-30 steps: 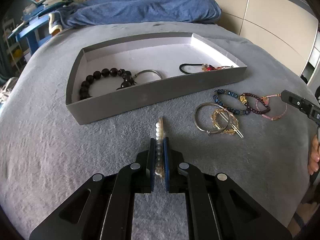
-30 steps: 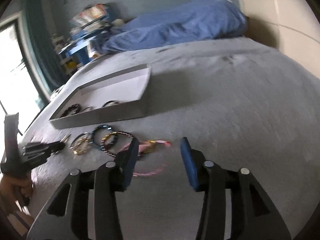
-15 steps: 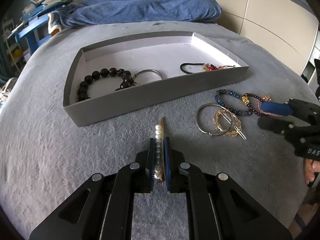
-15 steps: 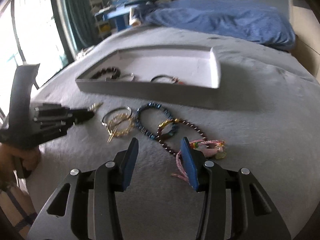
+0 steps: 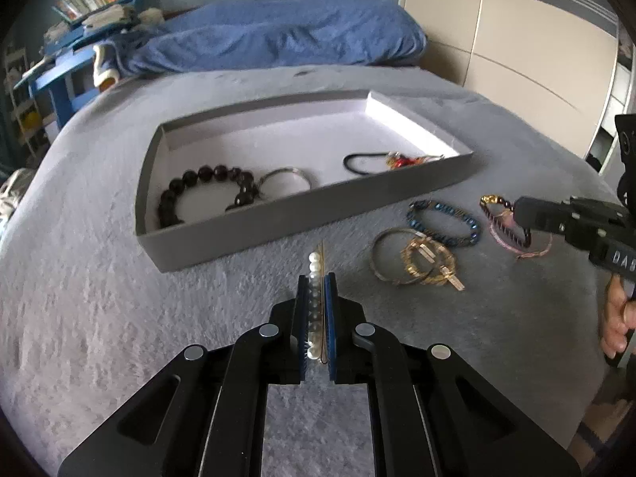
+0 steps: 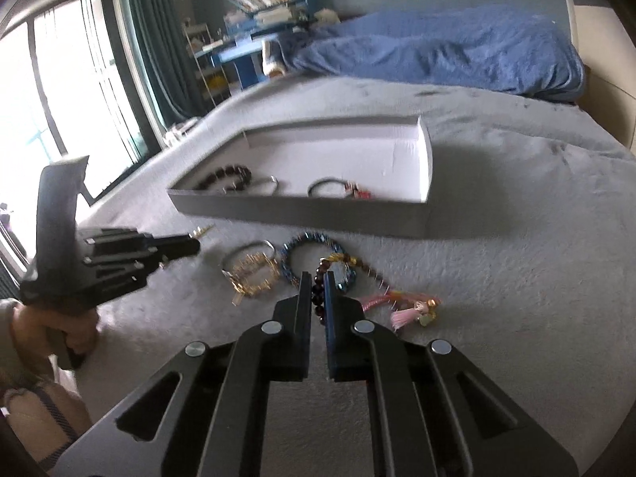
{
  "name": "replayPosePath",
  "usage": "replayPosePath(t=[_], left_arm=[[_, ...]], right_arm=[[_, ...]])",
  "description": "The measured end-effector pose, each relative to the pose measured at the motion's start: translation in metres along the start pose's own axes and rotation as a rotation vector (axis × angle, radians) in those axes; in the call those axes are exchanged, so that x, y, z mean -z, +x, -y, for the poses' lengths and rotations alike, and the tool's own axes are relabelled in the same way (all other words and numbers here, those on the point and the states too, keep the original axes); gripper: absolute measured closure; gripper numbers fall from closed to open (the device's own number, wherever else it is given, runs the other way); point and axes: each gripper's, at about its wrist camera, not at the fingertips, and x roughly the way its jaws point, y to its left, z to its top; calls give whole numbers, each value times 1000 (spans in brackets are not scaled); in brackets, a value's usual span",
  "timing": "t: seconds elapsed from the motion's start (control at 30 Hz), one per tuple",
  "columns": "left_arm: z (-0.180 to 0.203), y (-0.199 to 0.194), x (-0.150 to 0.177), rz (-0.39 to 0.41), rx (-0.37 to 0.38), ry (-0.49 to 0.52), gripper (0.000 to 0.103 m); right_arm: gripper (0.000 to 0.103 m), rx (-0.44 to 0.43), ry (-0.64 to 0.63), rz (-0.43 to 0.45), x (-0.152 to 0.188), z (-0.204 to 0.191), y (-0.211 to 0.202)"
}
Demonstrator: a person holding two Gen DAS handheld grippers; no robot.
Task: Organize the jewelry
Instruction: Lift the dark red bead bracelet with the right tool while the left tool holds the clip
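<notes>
Left wrist view: left gripper [image 5: 317,290] clamps a pearl hairpin [image 5: 315,278] at centre frame, before the grey tray [image 5: 254,234]; right gripper [image 6: 317,286] pinches the dark-red bead bracelet [image 6: 318,298] on the bed [image 6: 516,278].

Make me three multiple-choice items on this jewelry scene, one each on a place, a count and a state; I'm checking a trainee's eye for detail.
1. Where does the black bead bracelet lie?
A. in the grey tray
B. on the bedcover
C. on the blue pillow

2. How many pieces lie inside the tray?
A. one
B. three
C. six

3. What is the left gripper doing?
A. standing open, holding nothing
B. shut on the pearl hair clip
C. shut on a blue bracelet

Answers: 1 A, it sits at the tray's left end; 2 B, bead bracelet, silver ring, black hair tie; 3 B, pearls show between its pads.
</notes>
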Motion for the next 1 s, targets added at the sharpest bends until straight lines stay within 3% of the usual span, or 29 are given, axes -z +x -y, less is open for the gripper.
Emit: replayPosePath(t=[0.43, 1.0], left_arm=[[10, -31, -22, 96, 38, 3, 95], [4, -35, -51, 133, 31, 2, 95]], right_arm=[[97, -110, 122, 120, -33, 20, -34], [97, -179, 172, 140, -57, 43, -36]])
